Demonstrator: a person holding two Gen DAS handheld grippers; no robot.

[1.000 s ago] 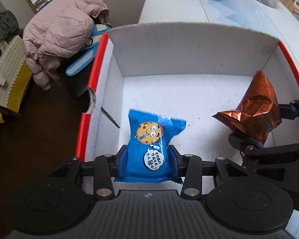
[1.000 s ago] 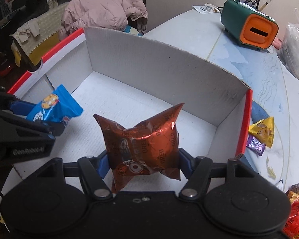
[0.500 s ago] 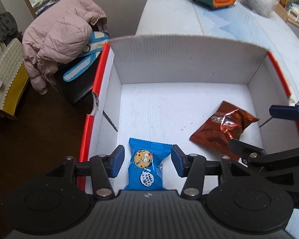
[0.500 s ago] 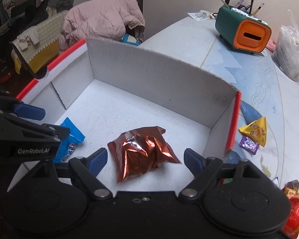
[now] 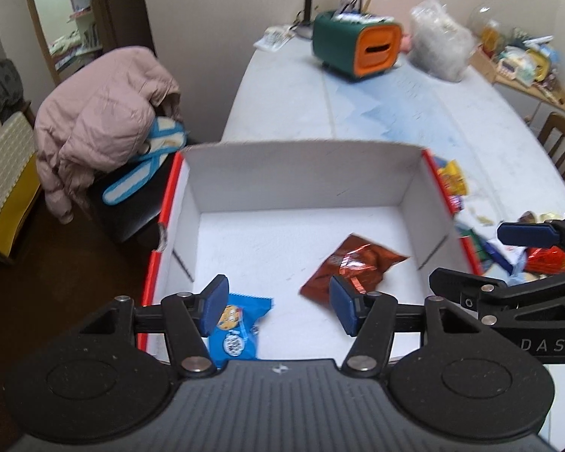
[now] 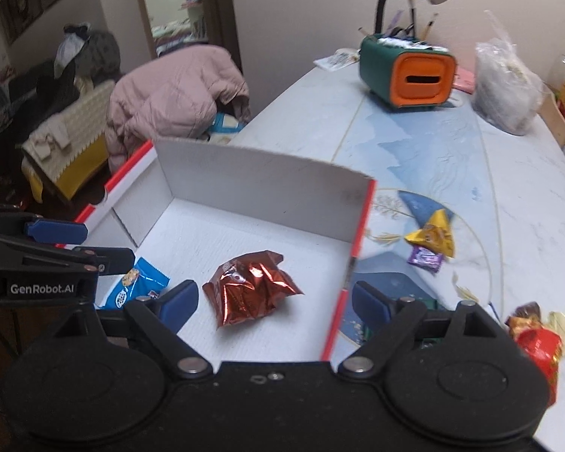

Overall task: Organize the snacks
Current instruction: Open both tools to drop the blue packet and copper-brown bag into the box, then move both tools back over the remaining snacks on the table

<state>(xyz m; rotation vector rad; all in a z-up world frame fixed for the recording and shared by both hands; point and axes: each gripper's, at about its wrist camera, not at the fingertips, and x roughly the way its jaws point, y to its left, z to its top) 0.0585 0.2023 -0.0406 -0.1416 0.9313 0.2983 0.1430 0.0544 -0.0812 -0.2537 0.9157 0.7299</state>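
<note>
- Left gripper (image 5: 278, 307): jaws apart, just been opening, holding nothing; the blue packet (image 5: 234, 333) lies flat below them, by the box's (image 5: 301, 167) near left corner.
- Right gripper (image 6: 275, 303): jaws wide, just been opening, nothing gripped; the red packet (image 6: 250, 288) lies on the box floor toward the right wall.
- Yellow packet (image 6: 435, 235) and purple packet (image 6: 425, 258) sit on the table (image 6: 414, 143), just beyond the box's right wall.

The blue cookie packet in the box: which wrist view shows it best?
The left wrist view. There the blue cookie packet lies flat on the white box floor, cookie print facing up, only its left edge behind a fingertip. In the right wrist view the left gripper covers much of the packet.
</note>
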